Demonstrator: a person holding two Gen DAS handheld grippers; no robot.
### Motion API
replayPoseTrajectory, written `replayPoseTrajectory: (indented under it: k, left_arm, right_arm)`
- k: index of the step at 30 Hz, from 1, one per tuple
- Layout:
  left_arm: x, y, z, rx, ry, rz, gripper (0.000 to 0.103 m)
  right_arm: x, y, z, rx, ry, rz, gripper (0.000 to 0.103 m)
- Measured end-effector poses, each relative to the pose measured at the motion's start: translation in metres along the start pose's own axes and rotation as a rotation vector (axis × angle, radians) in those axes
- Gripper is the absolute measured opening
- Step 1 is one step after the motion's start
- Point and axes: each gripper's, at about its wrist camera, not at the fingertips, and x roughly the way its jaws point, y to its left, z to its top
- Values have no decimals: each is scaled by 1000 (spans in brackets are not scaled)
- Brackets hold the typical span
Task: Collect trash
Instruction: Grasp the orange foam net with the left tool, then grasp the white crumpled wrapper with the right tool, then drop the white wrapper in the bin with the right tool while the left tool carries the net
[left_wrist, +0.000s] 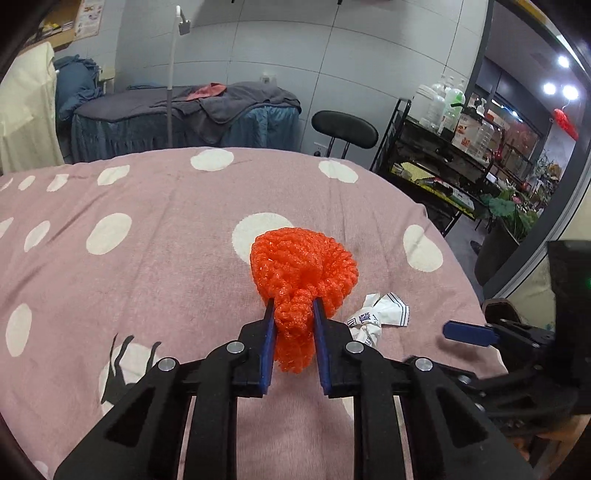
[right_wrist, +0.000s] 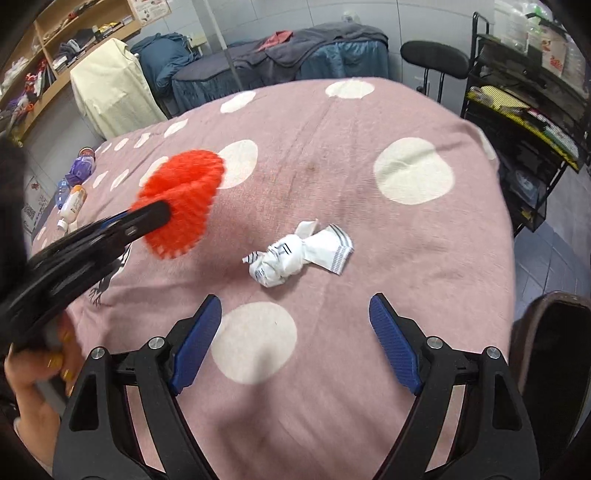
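Note:
My left gripper (left_wrist: 293, 308) is shut on an orange foam net (left_wrist: 303, 273) and holds it over the pink dotted bedspread (left_wrist: 147, 266). The net also shows blurred in the right wrist view (right_wrist: 184, 199), with the left gripper (right_wrist: 162, 214) clamped on it. A crumpled white wrapper (right_wrist: 295, 254) lies on the bedspread, just right of the held net in the left wrist view (left_wrist: 376, 317). My right gripper (right_wrist: 295, 306) is open and empty, a little short of the wrapper. One of its blue fingers (left_wrist: 469, 332) shows at the right of the left wrist view.
Several bottles (right_wrist: 72, 188) lie at the bed's far left edge. A black stool (left_wrist: 343, 129) and a black rack with bottles (left_wrist: 454, 147) stand beyond the bed on the right. A dark bin (right_wrist: 557, 354) is at the bed's right side.

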Motion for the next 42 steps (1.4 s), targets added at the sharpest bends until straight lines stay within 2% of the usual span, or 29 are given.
replayPoseTrajectory:
  k: [4, 6, 8, 12, 13, 16, 17, 30, 38, 42]
  left_arm:
    - [-26, 4, -9, -24, -48, 7, 19]
    - [-37, 4, -13, -21, -72, 19, 19]
    - [-44, 2, -18, -15, -88, 30, 19]
    - [-51, 3, -25, -31, -92, 18, 19]
    - [-52, 4, -26, -31, -95, 23, 19]
    - [-54, 2, -30, -24, -93, 31, 19]
    - [-54, 1, -31, -23, -91, 29, 19]
    - [-67, -23, -48, 2, -106, -15, 19]
    - [-73, -52, -59, 36, -106, -70, 19]
    - [-73, -73, -65, 67, -99, -109, 19]
  right_arm:
    - [26, 2, 17, 45, 66, 23, 82]
    - [37, 3, 22, 67, 91, 35, 78]
    - [47, 5, 26, 70, 114, 25, 69]
    - [59, 4, 31, 104, 117, 4, 58]
    - [60, 2, 32, 112, 116, 4, 47]
    - [59, 1, 32, 108, 111, 20, 36]
    - [58, 1, 32, 101, 108, 22, 28]
    - [-16, -2, -4, 25, -45, 28, 28]
    - [-71, -30, -43, 54, -142, 22, 28]
    - [-101, -51, -65, 90, -215, -29, 28]
